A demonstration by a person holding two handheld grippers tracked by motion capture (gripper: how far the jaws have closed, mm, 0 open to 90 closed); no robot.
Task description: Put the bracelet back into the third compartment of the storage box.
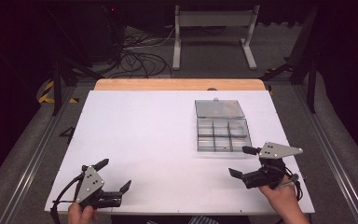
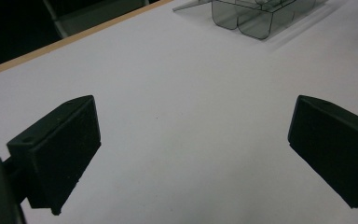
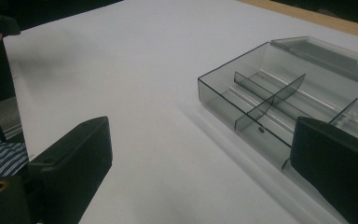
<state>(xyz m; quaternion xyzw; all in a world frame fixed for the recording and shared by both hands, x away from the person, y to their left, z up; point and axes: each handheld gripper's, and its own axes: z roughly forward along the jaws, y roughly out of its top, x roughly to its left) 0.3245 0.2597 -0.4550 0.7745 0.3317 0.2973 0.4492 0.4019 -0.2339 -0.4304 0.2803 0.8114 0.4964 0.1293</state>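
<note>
Judging by the table, you've barely begun: the box sits far right, lid open, compartments seemingly empty, while your left tool and right tool (nearer it) gape, holding nothing.

1. A flat white rectangular worktop with a light wooden strip along its far edge.
2. A white metal stand with two feet on the grey floor beyond it.
3. A tangle of black cables on the floor, left of the stand.
</note>
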